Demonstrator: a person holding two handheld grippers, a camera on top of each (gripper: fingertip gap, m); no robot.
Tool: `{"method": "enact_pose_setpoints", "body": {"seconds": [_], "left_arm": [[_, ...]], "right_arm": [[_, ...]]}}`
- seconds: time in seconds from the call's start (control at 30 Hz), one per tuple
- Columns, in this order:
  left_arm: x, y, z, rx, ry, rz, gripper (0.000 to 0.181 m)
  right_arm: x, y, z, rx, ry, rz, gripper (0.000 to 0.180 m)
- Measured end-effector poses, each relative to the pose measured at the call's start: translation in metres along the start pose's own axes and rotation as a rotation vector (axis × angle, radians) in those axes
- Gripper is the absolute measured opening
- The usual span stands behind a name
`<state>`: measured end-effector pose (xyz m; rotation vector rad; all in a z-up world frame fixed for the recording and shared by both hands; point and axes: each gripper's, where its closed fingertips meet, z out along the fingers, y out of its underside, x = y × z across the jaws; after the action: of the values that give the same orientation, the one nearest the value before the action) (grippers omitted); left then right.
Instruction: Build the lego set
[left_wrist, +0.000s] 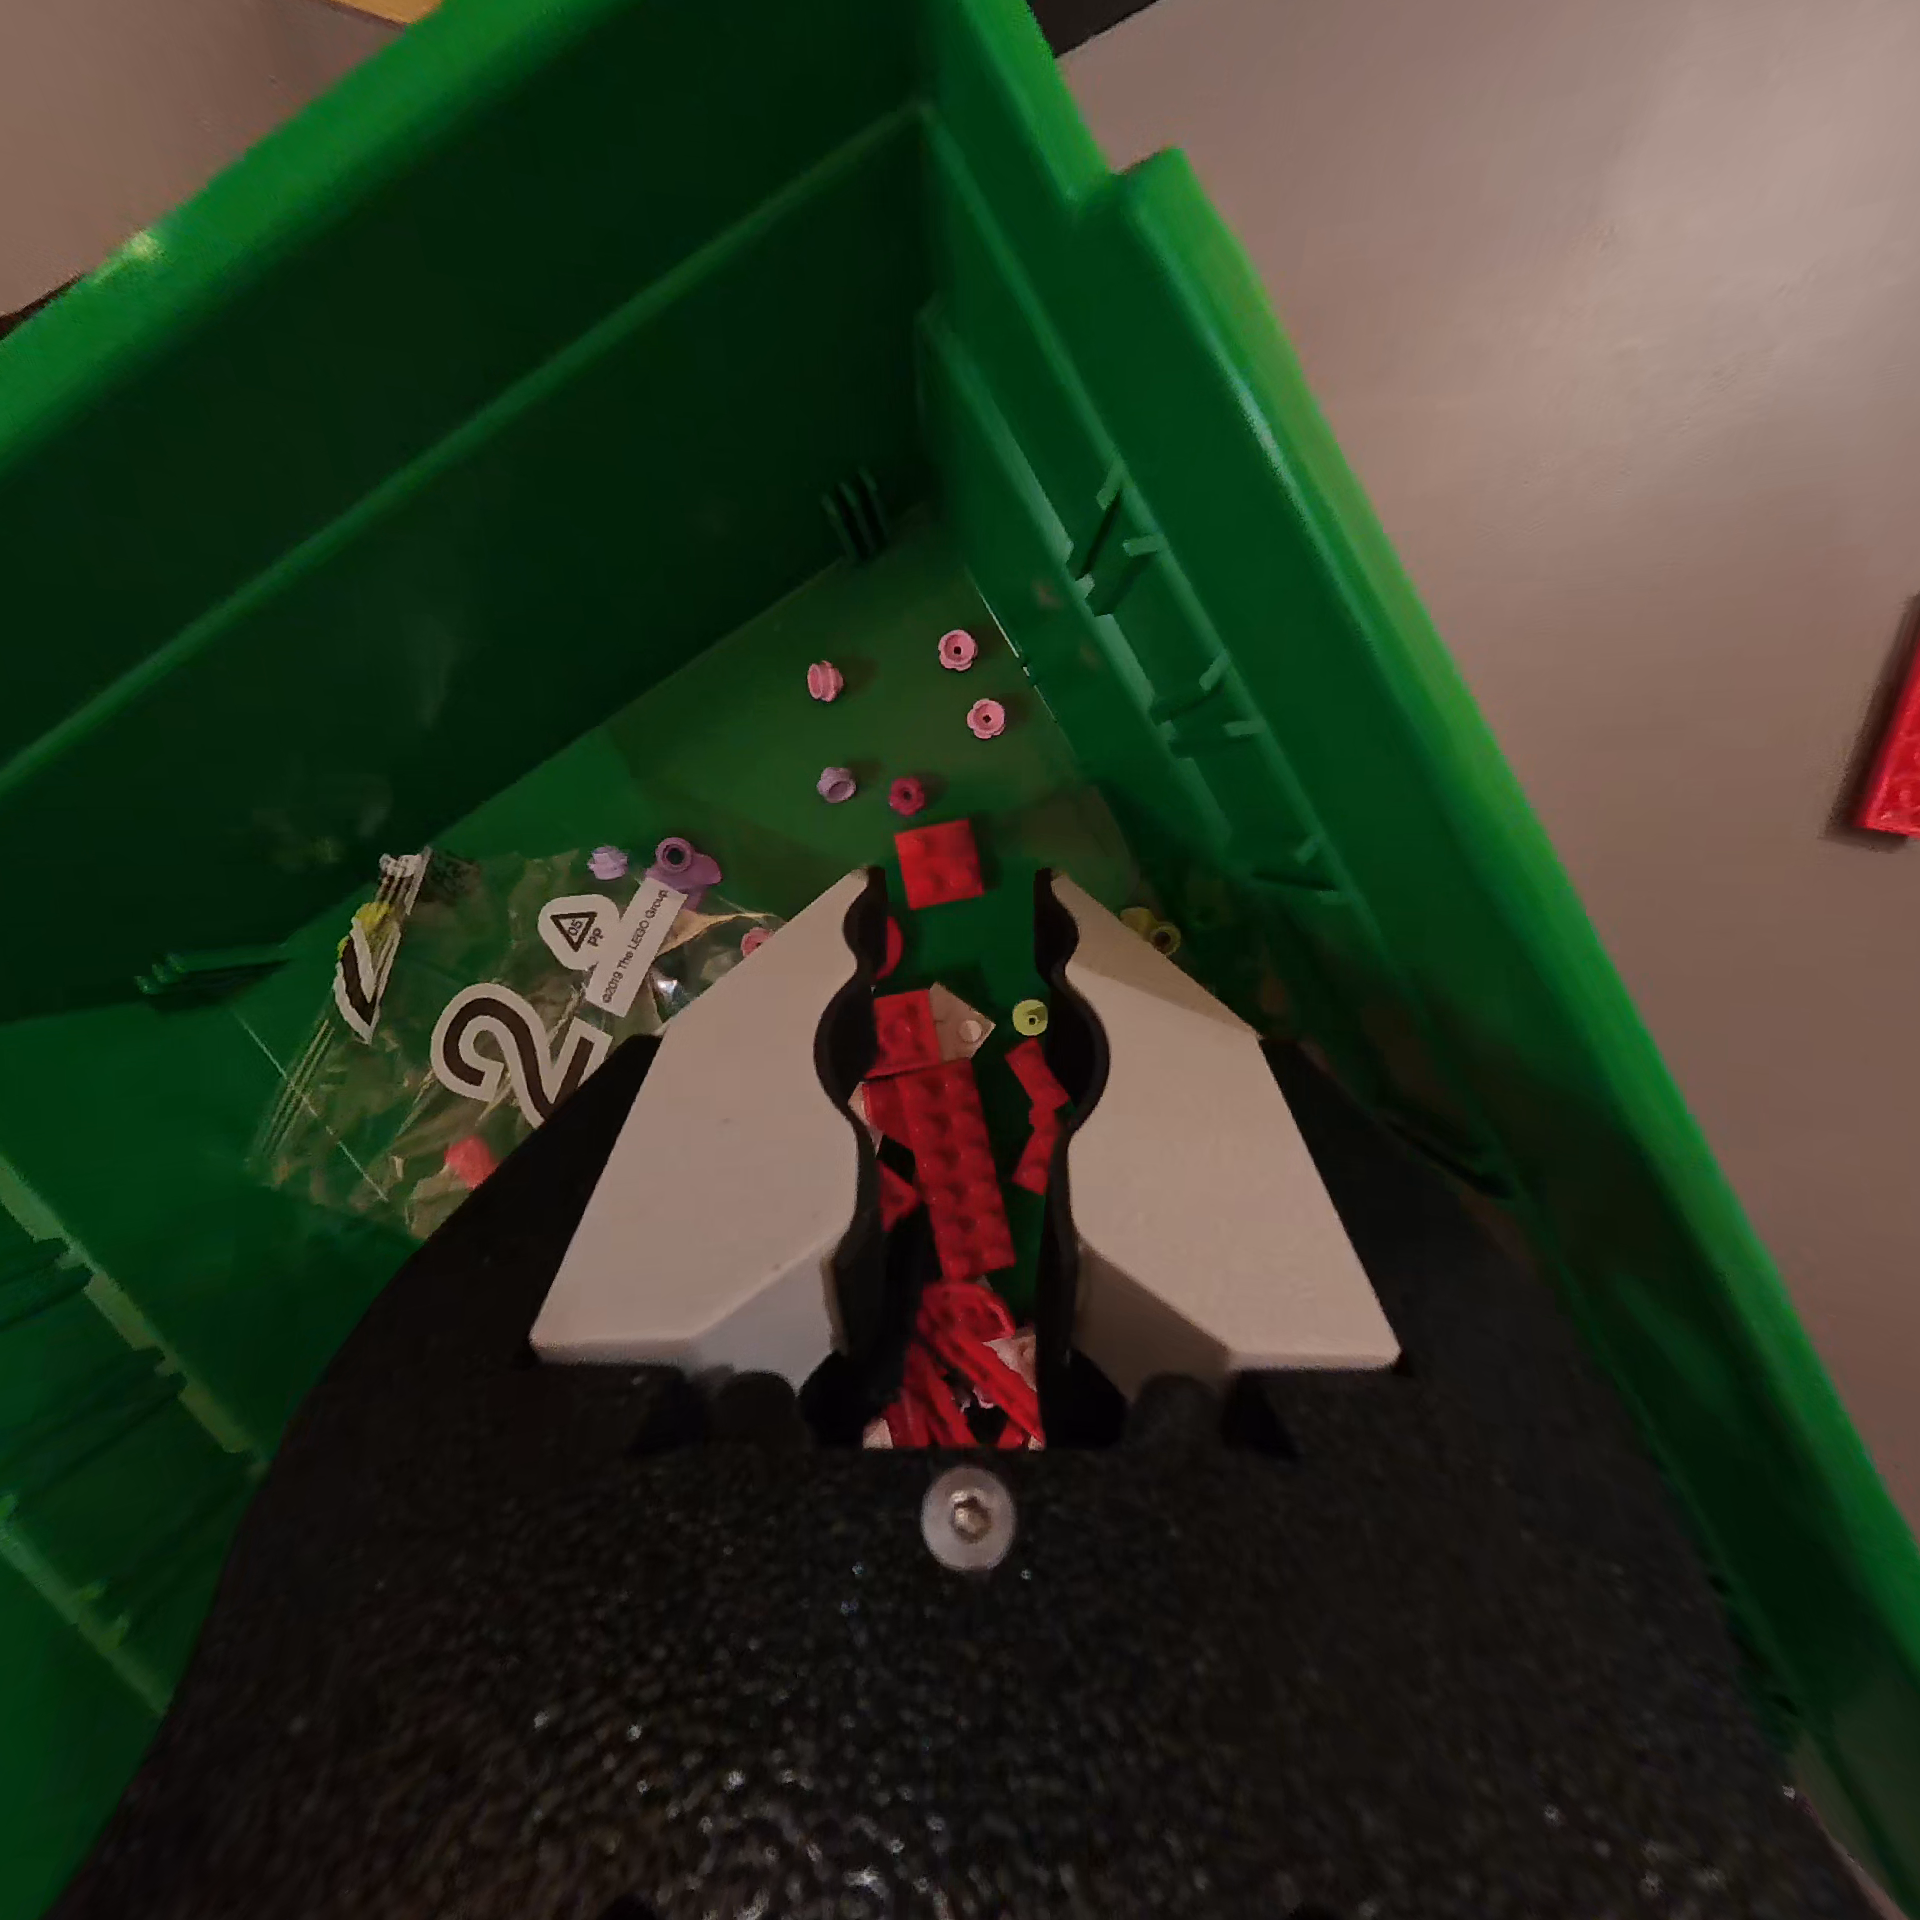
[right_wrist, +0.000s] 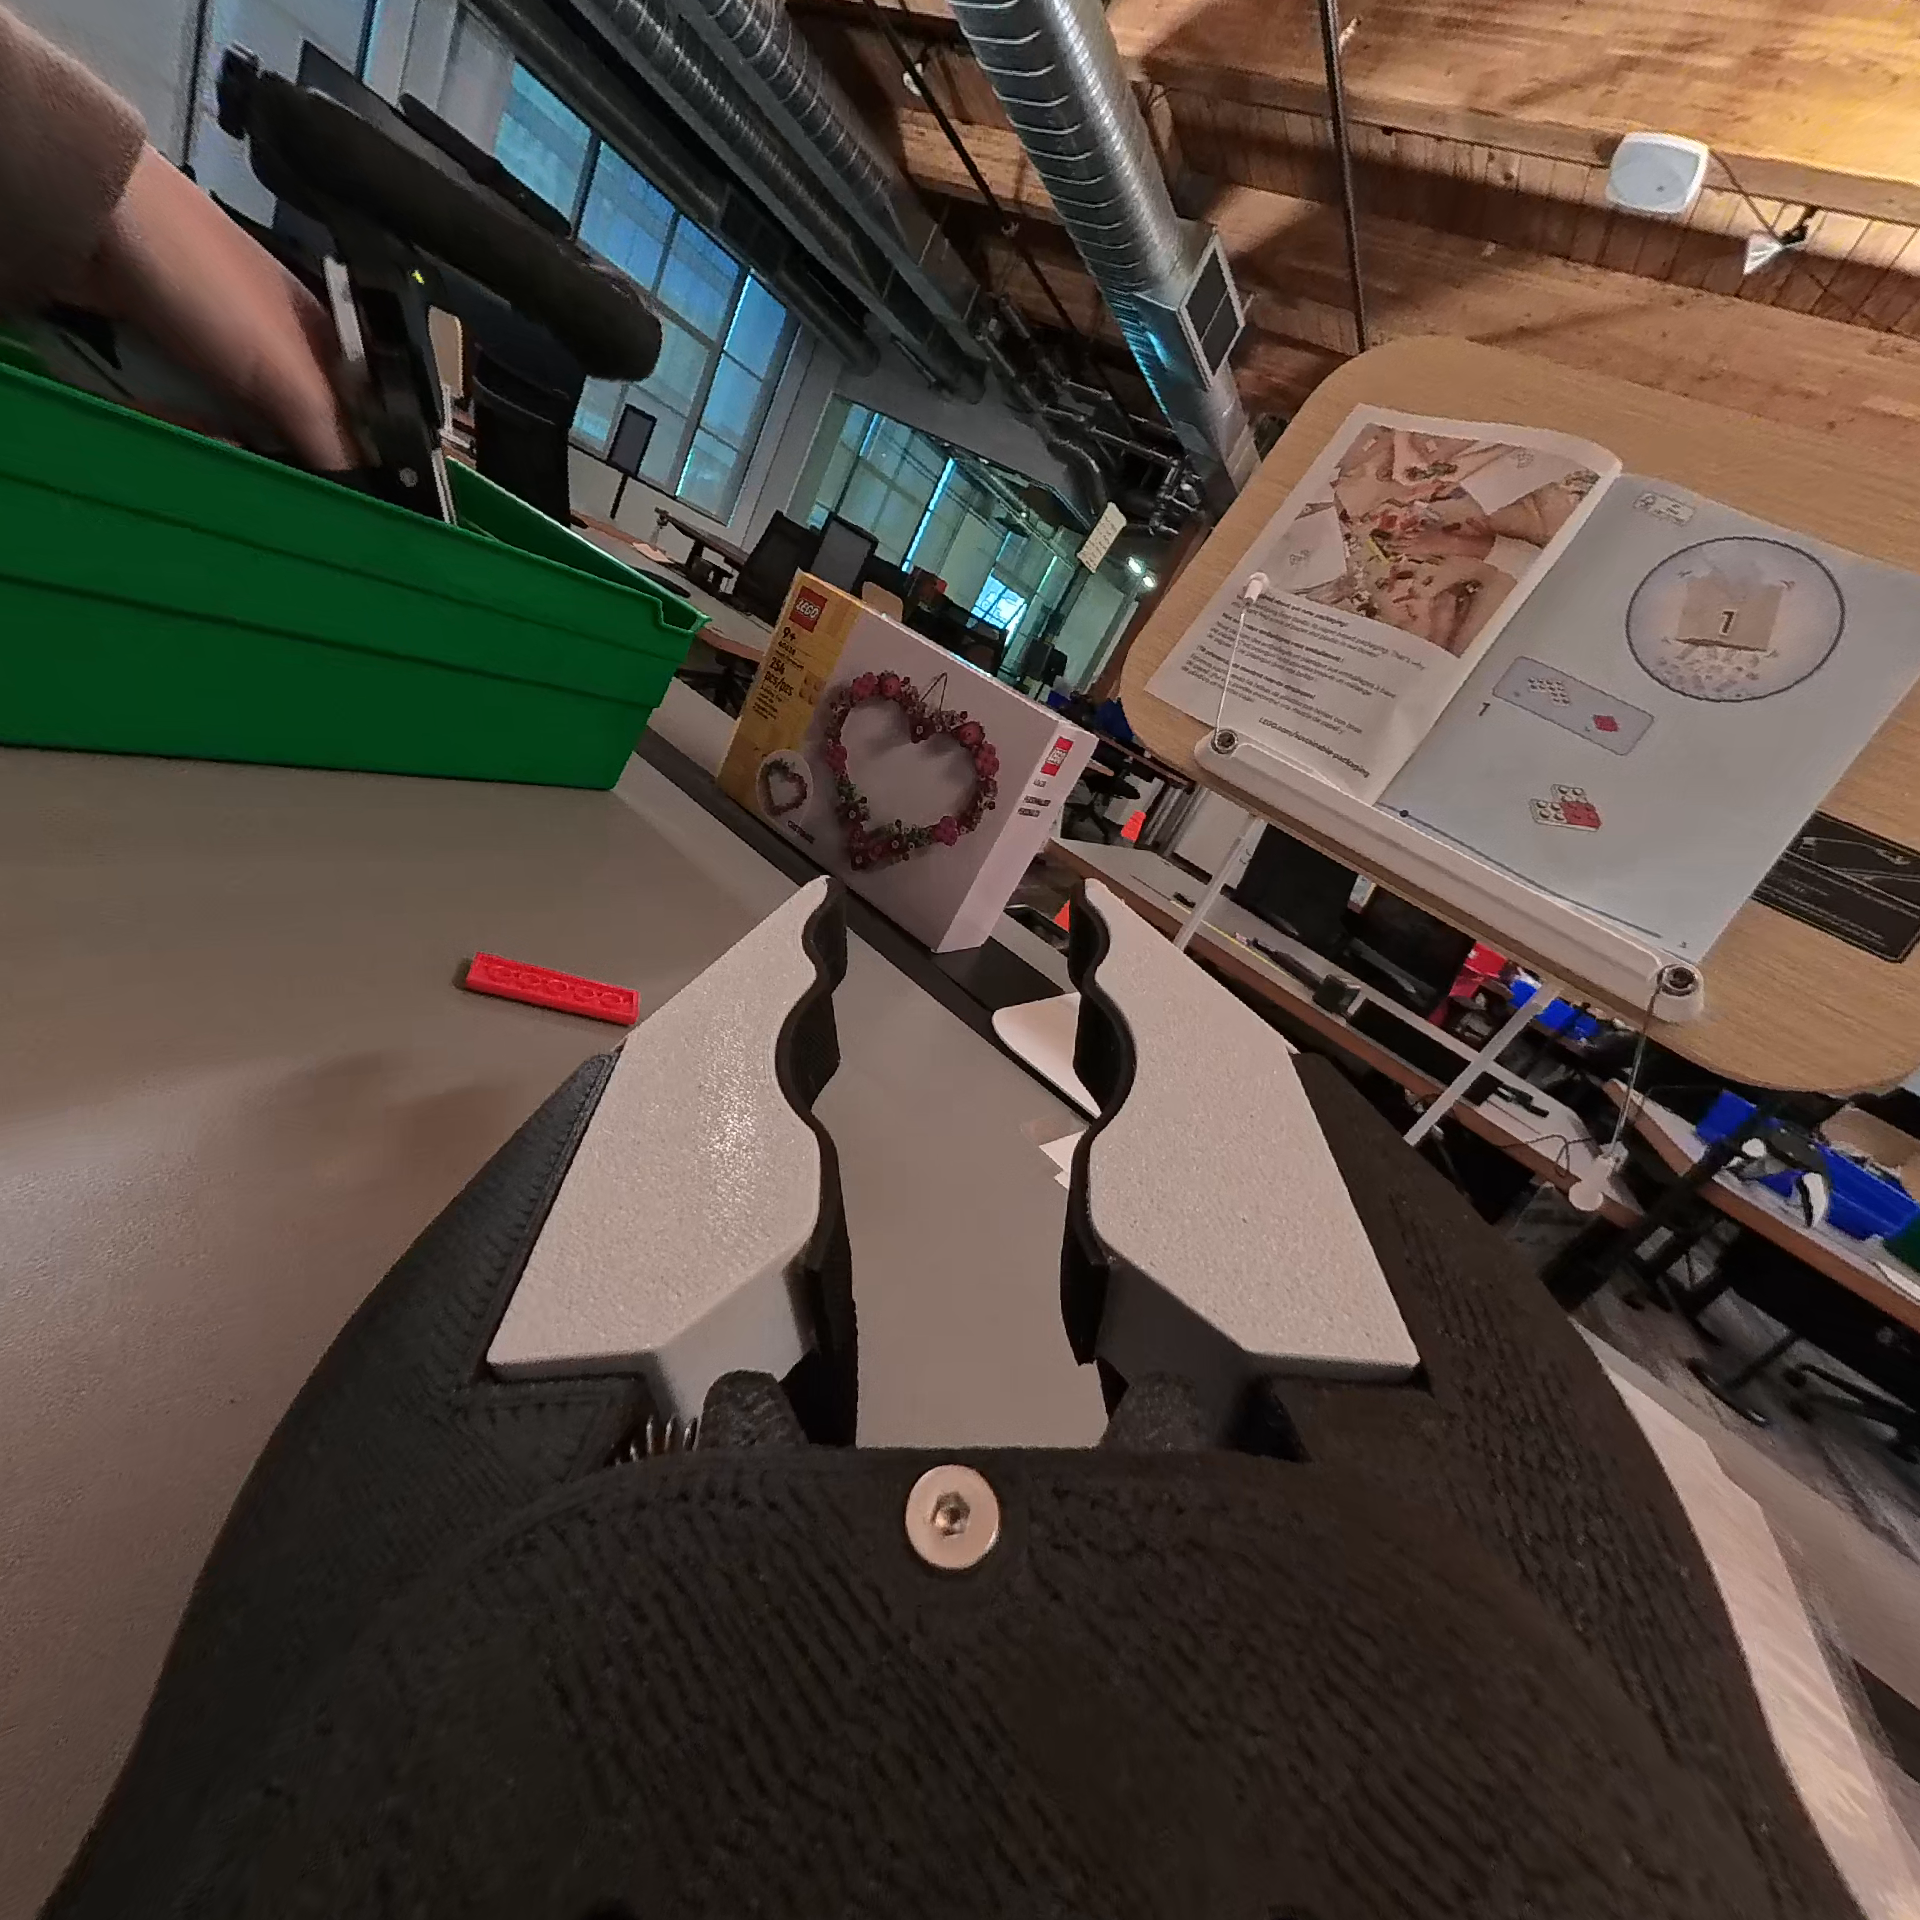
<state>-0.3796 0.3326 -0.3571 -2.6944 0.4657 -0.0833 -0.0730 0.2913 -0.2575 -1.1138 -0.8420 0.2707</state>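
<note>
One green plastic bin (left_wrist: 623, 436), one clear plastic bag (left_wrist: 447, 1049), five small pink and purple round flower studs (left_wrist: 985, 718), one flat red plate (right_wrist: 551, 988) on the desk (right_wrist: 260, 1091)

Loose lego pieces lie on the floor of a green bin (left_wrist: 582, 436). A red square plate (left_wrist: 940, 862) sits flat, studs up, with a long red plate (left_wrist: 961, 1174) nearer the camera among other red bits and a white piece (left_wrist: 961, 1023). Small round pink flower pieces (left_wrist: 956, 650) are scattered beyond them toward the bin's corner (a few purple ones too). A clear plastic bag (left_wrist: 447, 1039) with more pieces lies to the left. On the grey tabletop (right_wrist: 260, 1143) a red long flat plate (right_wrist: 551, 987) lies studs up, apart from the bin. The set's box (right_wrist: 914, 779) stands upright farther back, and the instruction booklet (right_wrist: 1538, 665) lies open on a tilted stand.
</note>
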Motion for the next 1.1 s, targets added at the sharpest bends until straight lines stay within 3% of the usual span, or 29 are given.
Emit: {"method": "enact_pose_setpoints", "body": {"seconds": [0.97,1.1], "left_arm": [[-0.002,0.002,0.015,-0.091,0.014,-0.094,0.029],[-0.005,0.003,0.015,-0.106,0.013,-0.104,0.021]], "right_arm": [[-0.002,0.000,0.001,0.001,-0.017,0.011,0.042],[-0.002,0.000,0.001,0.001,-0.018,0.013,0.042]]}}
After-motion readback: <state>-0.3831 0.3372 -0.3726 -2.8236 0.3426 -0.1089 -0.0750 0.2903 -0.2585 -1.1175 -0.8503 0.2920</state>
